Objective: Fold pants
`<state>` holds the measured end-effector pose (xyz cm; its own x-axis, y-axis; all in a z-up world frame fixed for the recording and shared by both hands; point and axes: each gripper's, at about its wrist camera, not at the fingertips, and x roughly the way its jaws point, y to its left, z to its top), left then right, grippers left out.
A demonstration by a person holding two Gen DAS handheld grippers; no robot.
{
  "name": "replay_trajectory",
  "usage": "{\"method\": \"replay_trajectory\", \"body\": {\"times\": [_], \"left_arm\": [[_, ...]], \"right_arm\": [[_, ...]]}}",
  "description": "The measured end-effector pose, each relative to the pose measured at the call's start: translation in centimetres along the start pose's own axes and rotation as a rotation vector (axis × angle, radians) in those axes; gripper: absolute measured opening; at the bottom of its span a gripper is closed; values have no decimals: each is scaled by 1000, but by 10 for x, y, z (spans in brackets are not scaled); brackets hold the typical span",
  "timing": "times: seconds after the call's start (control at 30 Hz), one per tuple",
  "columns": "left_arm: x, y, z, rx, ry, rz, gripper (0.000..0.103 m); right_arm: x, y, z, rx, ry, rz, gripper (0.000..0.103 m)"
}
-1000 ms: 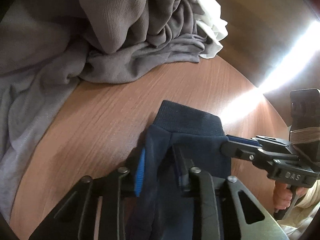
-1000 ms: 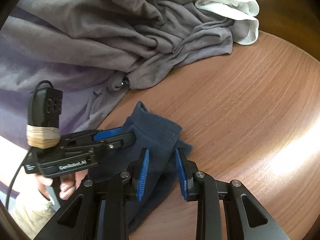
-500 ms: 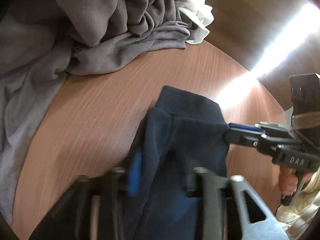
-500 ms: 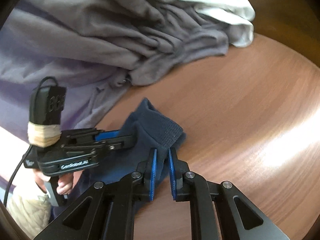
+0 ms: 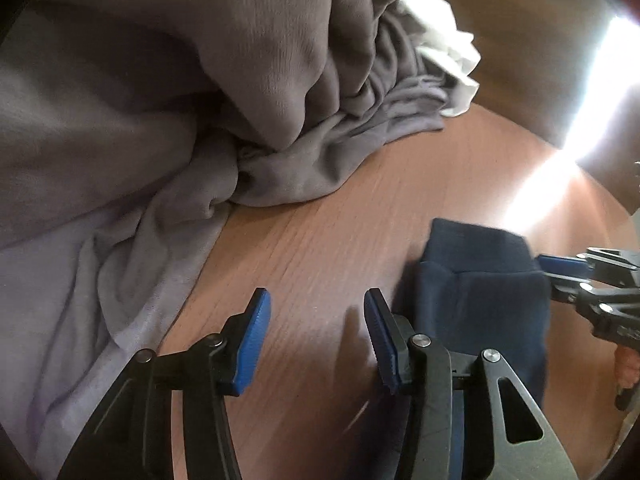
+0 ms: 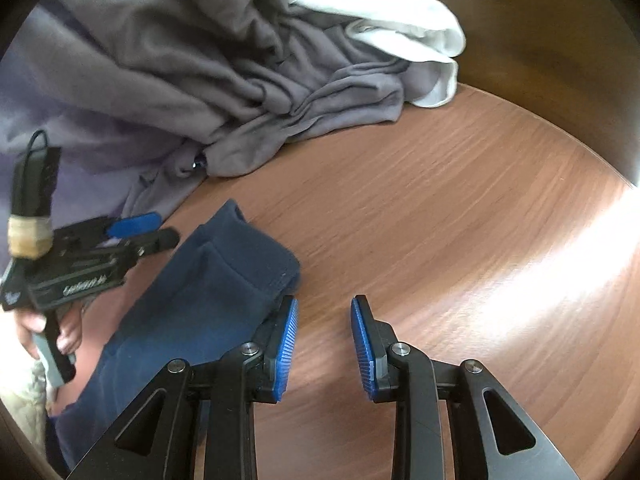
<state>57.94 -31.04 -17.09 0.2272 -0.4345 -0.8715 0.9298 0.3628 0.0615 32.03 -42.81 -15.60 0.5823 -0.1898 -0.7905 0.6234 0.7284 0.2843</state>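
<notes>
Left wrist: left gripper (image 5: 316, 320) spread wide, holding nothing, pants (image 5: 480, 296) just right. Right wrist: right gripper (image 6: 324, 332) released too, beside pants (image 6: 208, 292).

A: so what does the rig actually look like?

B: the left hand-held gripper (image 5: 316, 328) is matte black with bolted linkage arms, silver screw heads at the pivots, and ribbed bright blue pads (image 5: 256, 336). The right hand-held gripper (image 6: 324, 344) has the same build.

A: any markings?

B: on the left one, seen from the right wrist camera, white lettering on the body (image 6: 84, 286), too blurry to read. Above the lettering sits a black box (image 6: 34, 176) wrapped in tan tape, with a black cable looping out the top. Below the lettering, bare fingers (image 6: 66, 336) and a pale quilted sleeve (image 6: 24, 396).
</notes>
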Motion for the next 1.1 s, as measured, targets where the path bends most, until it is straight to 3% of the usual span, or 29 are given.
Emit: {"method": "replay_trajectory", "body": {"times": [0.17, 0.4, 0.53, 0.7, 0.73, 0.83, 1.03, 1.1], "left_arm": [[4, -5, 0, -25, 21, -191, 44], [16, -4, 7, -83, 61, -349, 37], [18, -2, 7, -132, 63, -393, 27], [20, -9, 5, -137, 89, -430, 27], [20, -10, 5, -145, 92, -438, 23], [17, -18, 10, -129, 61, -437, 6], [6, -29, 30, -101, -50, -416, 6], [13, -36, 39, -86, -45, -396, 5]], "right_arm": [[5, 4, 1, 4, -15, 95, 29], [12, 8, 6, 6, -8, 167, 29], [17, 9, 6, 23, 3, 157, 29], [21, 12, 7, -5, -3, 143, 27], [22, 12, 6, -8, -1, 141, 20], [19, 11, 6, -19, -11, 142, 14], [-9, 3, 13, -24, -117, 63, 12], [-11, -3, 17, -10, -133, 14, 12]]}}
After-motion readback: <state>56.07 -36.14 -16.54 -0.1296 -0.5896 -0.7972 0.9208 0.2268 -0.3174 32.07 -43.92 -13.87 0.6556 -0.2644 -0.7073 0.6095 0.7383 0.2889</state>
